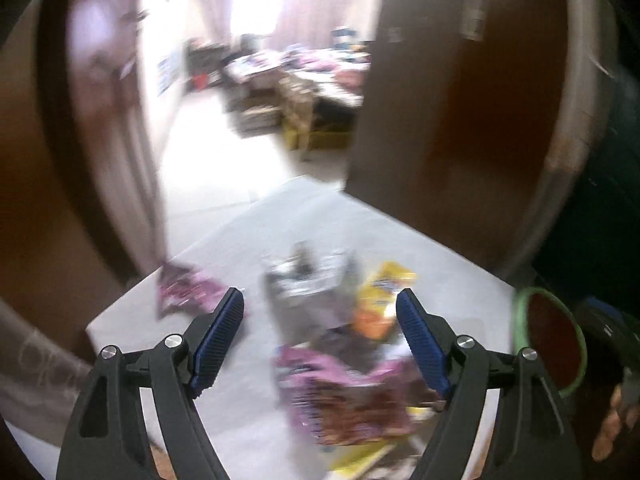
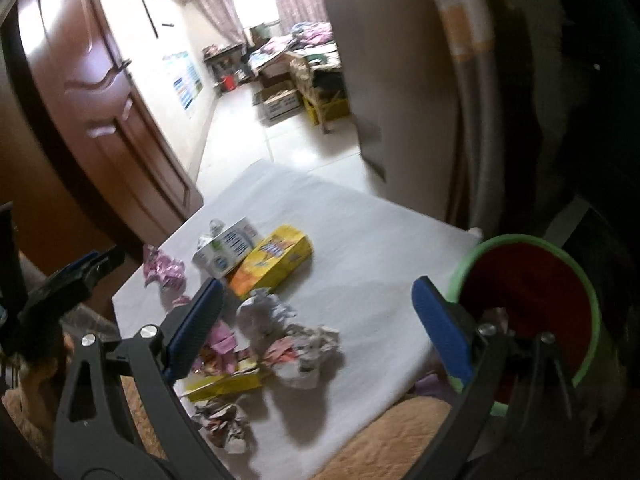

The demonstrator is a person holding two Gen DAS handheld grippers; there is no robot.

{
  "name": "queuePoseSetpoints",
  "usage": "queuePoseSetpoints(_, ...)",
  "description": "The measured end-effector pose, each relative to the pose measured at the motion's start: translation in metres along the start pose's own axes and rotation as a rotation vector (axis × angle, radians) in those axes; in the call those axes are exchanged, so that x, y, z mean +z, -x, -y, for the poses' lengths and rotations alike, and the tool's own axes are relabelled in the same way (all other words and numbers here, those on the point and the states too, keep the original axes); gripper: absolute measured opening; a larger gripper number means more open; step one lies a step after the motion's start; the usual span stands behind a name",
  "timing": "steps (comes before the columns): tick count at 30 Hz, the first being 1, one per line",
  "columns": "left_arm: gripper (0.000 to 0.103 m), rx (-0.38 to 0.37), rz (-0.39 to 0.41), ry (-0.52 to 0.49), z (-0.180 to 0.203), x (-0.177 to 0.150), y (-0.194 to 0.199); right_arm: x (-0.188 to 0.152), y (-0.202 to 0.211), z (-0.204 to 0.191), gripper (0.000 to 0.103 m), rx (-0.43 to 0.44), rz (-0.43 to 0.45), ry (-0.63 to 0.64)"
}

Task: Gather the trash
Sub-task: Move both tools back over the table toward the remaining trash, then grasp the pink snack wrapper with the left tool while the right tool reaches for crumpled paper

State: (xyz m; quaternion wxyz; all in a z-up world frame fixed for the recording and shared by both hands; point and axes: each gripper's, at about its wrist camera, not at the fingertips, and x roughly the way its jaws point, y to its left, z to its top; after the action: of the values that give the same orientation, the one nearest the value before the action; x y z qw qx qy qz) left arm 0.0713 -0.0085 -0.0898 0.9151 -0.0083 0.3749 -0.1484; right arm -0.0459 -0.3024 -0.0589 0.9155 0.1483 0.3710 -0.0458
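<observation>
Trash lies on a white sheet point(image 2: 368, 240): a yellow box point(image 2: 272, 260), a white carton point(image 2: 224, 250), pink wrappers point(image 2: 164, 270) and crumpled paper wads point(image 2: 304, 344). A green-rimmed bin with a red inside point(image 2: 532, 292) stands at the sheet's right edge. My right gripper point(image 2: 316, 300) is open and empty above the wads. My left gripper point(image 1: 320, 312) is open and empty above a purple wrapper point(image 1: 352, 396); its view is blurred. The yellow box point(image 1: 380, 300) and the bin point(image 1: 552, 344) show there too. The left gripper also shows in the right wrist view point(image 2: 72, 276).
A brown wooden door point(image 2: 100, 96) stands open at the left. A doorway leads to a room with cardboard boxes point(image 2: 280, 104) and a cluttered bed point(image 2: 304, 48). A tan fuzzy rug point(image 2: 384, 440) lies under the sheet's near edge.
</observation>
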Motion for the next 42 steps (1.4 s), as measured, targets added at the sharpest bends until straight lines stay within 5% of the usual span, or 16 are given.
queuePoseSetpoints(7, 0.075, 0.151, -0.089, 0.182, -0.087, -0.019, -0.032, -0.008, -0.012, -0.028, 0.096, 0.028, -0.041, 0.037)
queuePoseSetpoints(12, 0.074, 0.093, -0.149, 0.270, -0.100, -0.032, -0.046, -0.018, -0.027, -0.037, 0.096, 0.038, -0.093, 0.054)
queuePoseSetpoints(19, 0.075, -0.151, -0.223, 0.068, -0.032, -0.055, -0.056, -0.028, -0.042, -0.034, 0.096, 0.042, -0.138, 0.034)
queuePoseSetpoints(24, 0.082, -0.192, -0.308, -0.062, 0.010, -0.069, -0.062, -0.030, -0.039, -0.023, 0.096, 0.035, -0.129, 0.003)
queuePoseSetpoints(27, 0.083, -0.163, -0.337, -0.081, 0.023, -0.073, -0.067, -0.032, -0.041, -0.016, 0.096, 0.037, -0.140, -0.025)
queuePoseSetpoints(31, 0.085, -0.012, -0.381, -0.133, 0.037, -0.080, -0.091, -0.036, -0.044, -0.013, 0.096, 0.049, -0.159, -0.042)
queuePoseSetpoints(33, 0.084, -0.019, -0.386, -0.122, 0.036, -0.082, -0.095, -0.038, -0.046, -0.014, 0.096, 0.052, -0.167, -0.035)
queuePoseSetpoints(34, 0.079, -0.044, -0.377, -0.095, 0.031, -0.083, -0.095, -0.039, -0.047, -0.015, 0.096, 0.054, -0.172, -0.032)
queuePoseSetpoints(35, 0.057, -0.055, -0.377, -0.079, 0.028, -0.083, -0.094, -0.040, -0.048, -0.016, 0.096, 0.055, -0.175, -0.030)
queuePoseSetpoints(39, 0.008, -0.108, -0.361, 0.040, -0.001, -0.076, -0.083, -0.043, -0.053, -0.018, 0.096, 0.063, -0.195, -0.028)
queuePoseSetpoints(42, 0.001, -0.111, -0.337, 0.101, -0.021, -0.073, -0.076, -0.044, -0.056, -0.021, 0.096, 0.063, -0.206, -0.015)
